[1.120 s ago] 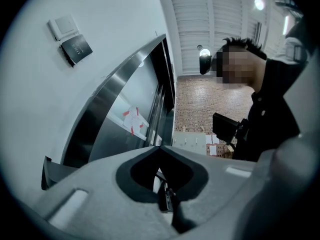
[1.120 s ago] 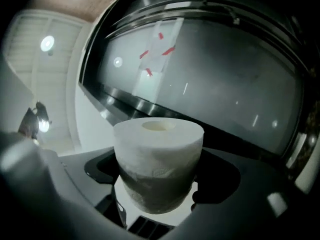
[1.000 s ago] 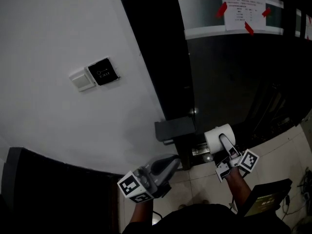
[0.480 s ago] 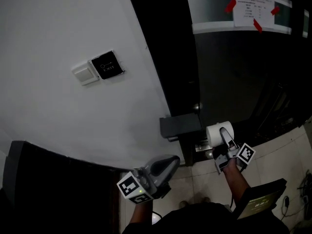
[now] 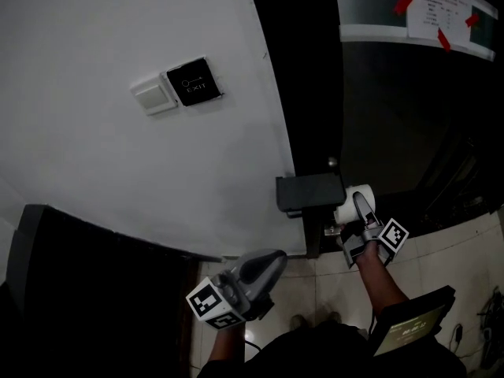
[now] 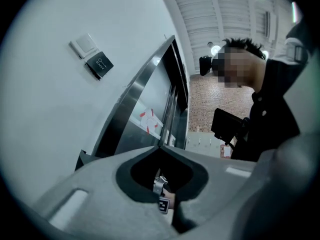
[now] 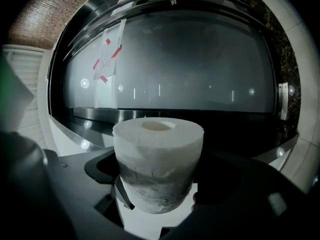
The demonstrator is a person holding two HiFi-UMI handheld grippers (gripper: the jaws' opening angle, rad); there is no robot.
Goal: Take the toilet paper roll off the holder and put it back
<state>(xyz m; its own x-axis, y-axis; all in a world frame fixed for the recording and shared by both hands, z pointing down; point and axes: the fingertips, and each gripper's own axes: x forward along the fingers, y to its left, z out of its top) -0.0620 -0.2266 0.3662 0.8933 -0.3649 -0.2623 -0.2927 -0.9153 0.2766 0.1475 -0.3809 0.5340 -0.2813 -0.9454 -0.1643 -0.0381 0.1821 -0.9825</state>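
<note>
A white toilet paper roll (image 5: 354, 199) sits between the jaws of my right gripper (image 5: 361, 213), which is shut on it. The roll is right next to the right side of the dark grey holder (image 5: 309, 192), fixed where the white wall meets the black door. In the right gripper view the roll (image 7: 159, 159) stands on end between the fingers, its core hole facing up. My left gripper (image 5: 264, 268) hangs lower left of the holder, shut with nothing in it. In its own view the left gripper (image 6: 161, 148) shows its tips touching.
A black exit button plate (image 5: 193, 83) and a white switch (image 5: 154, 96) are on the wall at upper left. A paper notice with red tape (image 5: 439, 6) is stuck on the glass door. A dark cabinet (image 5: 79, 290) stands at lower left. A person (image 6: 272, 109) stands close behind.
My right gripper has carried the roll up and left, from below the holder to right beside it. The left gripper has stayed low and shut.
</note>
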